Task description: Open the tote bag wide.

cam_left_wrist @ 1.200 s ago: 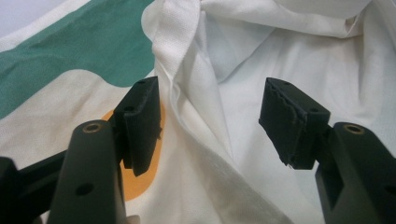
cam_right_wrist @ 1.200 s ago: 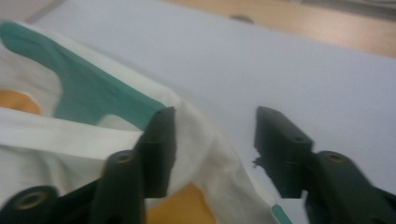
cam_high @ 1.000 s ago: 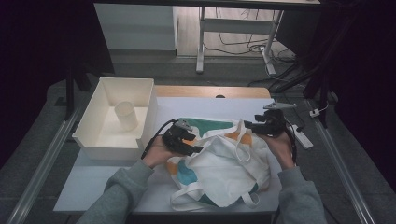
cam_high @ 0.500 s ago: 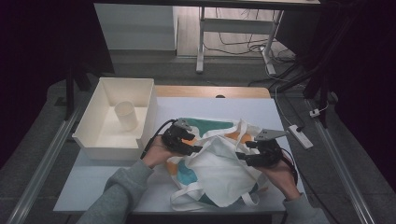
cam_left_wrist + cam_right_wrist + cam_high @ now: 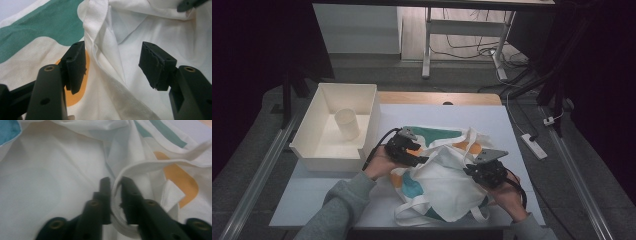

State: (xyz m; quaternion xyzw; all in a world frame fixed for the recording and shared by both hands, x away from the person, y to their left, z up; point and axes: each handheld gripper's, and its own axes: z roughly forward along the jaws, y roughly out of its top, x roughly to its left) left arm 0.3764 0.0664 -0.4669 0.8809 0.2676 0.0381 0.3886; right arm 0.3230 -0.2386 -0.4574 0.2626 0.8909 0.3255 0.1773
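My right fingers [image 5: 115, 195] have just closed on a strap [image 5: 150, 166] of the tote bag [image 5: 442, 175]. My left fingers [image 5: 112, 67] stand apart astride its rim (no grip). It lies crumpled mid-surface [image 5: 512, 120], long axis near-to-far.

White tote bag [image 5: 442, 180] mid-table — left gripper [image 5: 421, 159], right gripper [image 5: 468, 171] on it.
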